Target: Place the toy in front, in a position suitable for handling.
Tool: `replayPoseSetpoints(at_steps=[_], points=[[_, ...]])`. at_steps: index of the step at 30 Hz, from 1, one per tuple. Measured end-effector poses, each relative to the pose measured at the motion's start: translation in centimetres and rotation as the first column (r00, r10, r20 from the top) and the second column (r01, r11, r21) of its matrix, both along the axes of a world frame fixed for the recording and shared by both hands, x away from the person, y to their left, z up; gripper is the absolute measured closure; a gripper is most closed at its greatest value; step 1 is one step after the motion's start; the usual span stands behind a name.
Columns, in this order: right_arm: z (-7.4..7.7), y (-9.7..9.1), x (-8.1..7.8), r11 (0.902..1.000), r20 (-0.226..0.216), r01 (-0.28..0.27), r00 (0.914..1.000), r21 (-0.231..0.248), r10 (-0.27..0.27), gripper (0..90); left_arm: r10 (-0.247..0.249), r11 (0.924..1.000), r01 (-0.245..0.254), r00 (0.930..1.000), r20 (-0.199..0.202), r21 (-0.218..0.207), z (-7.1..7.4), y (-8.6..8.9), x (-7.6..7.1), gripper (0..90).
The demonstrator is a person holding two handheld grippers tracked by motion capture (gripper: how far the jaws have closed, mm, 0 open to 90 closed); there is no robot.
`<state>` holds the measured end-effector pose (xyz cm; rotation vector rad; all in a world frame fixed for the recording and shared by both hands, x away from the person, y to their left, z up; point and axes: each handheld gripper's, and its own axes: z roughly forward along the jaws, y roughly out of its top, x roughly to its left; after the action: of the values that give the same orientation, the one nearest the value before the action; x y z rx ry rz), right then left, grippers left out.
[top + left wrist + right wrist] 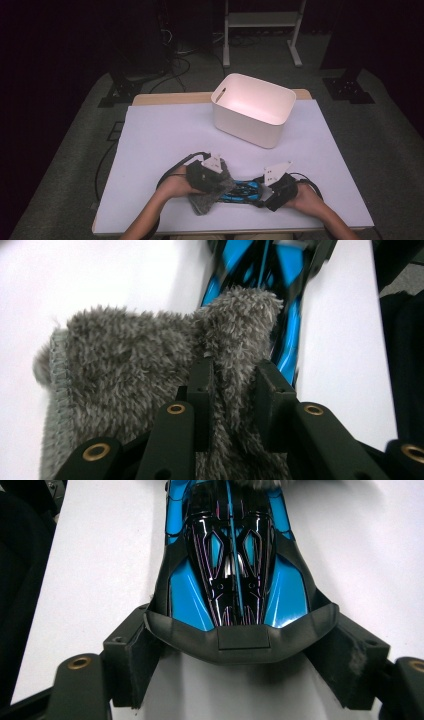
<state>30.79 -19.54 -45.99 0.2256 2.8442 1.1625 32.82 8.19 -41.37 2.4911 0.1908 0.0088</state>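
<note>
A blue and black toy car (243, 191) lies on the white table cover (165, 135) near the front edge, between both hands. My right gripper (261, 194) grips the car's rear wing; in the right gripper view its jaws press on both ends of that wing, with the car (230, 555) stretching away from my right gripper (240, 655). My left gripper (224, 186) is shut on a fold of grey fluffy cloth (206, 202). In the left gripper view the cloth (125, 365) is pinched in my left gripper (234, 385) and rests against the car (291, 330).
A white plastic bin (252, 125) stands at the back of the table, right of centre, and looks empty. Dark floor, cables and stand legs (120, 92) surround the table. The person's forearms come in from the bottom edge.
</note>
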Motion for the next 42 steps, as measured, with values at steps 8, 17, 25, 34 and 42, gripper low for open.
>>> replayPoseSetpoints(at_steps=[8, 17, 25, 34, 42], points=[[0.0, 0.0, 0.0, 1.0000, -0.003, 0.002, 1.0000, 0.000, -0.002, 24.1, -0.004, 0.9986, 0.002, 0.9993, -0.037, -0.052, -0.1, 0.1, 0.3, 72.3], [0.0, 0.0, 0.0, 1.0000, -0.003, 0.002, 1.0000, -0.001, -0.002, 24.1, -0.100, 0.9939, 0.099, 0.9949, -0.012, -0.050, 0.9, -5.0, 0.4, 72.4], [0.0, 0.0, -0.1, 1.0000, -0.007, 0.008, 0.9999, 0.000, -0.008, 24.0, -0.188, 0.9818, 0.188, 0.9821, -0.005, -0.027, 0.7, -9.5, -0.2, 73.4], [0.0, 0.0, -0.1, 1.0000, 0.000, 0.006, 1.0000, 0.004, -0.006, 24.0, -0.179, 0.9835, 0.178, 0.9829, -0.043, -0.032, 0.9, -7.8, 0.0, 73.6], [0.0, 0.0, 0.0, 1.0000, -0.001, 0.007, 1.0000, 0.005, -0.007, 24.0, -0.217, 0.9749, 0.214, 0.9755, -0.038, -0.060, 0.5, -9.2, -0.6, 72.5]])
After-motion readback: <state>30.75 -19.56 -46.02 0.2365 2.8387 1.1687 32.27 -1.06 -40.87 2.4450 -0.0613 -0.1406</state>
